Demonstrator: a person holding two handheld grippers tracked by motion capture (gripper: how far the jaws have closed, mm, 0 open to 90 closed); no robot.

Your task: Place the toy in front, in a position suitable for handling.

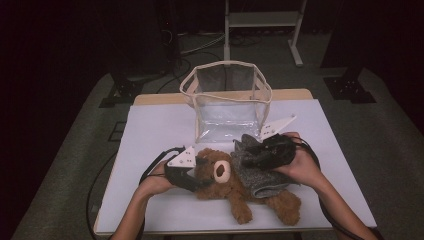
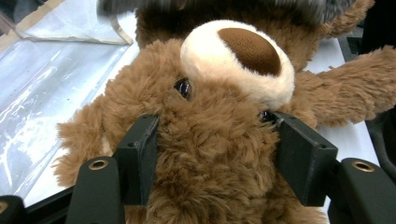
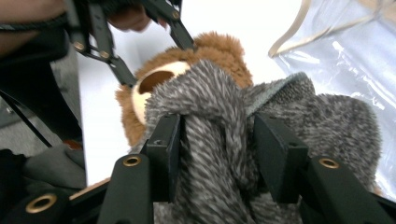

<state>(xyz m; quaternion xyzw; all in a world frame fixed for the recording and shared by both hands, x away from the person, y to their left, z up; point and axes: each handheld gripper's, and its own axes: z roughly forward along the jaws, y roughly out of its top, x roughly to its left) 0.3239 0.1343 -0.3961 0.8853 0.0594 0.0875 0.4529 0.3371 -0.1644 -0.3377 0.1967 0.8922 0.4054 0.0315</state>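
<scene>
A brown teddy bear (image 1: 235,182) lies on its back on the white tabletop (image 1: 150,135), in front of a clear plastic bag (image 1: 227,100). The left claw (image 2: 215,154) is clamped on the bear's head. The right claw (image 3: 217,149) straddles a fold of its grey fuzzy sweater (image 3: 289,121), the jaws touching the cloth on both sides.

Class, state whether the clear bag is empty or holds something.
Empty: through the clear bag walls only its bare bottom shows; the teddy bear lies outside on the table.
</scene>
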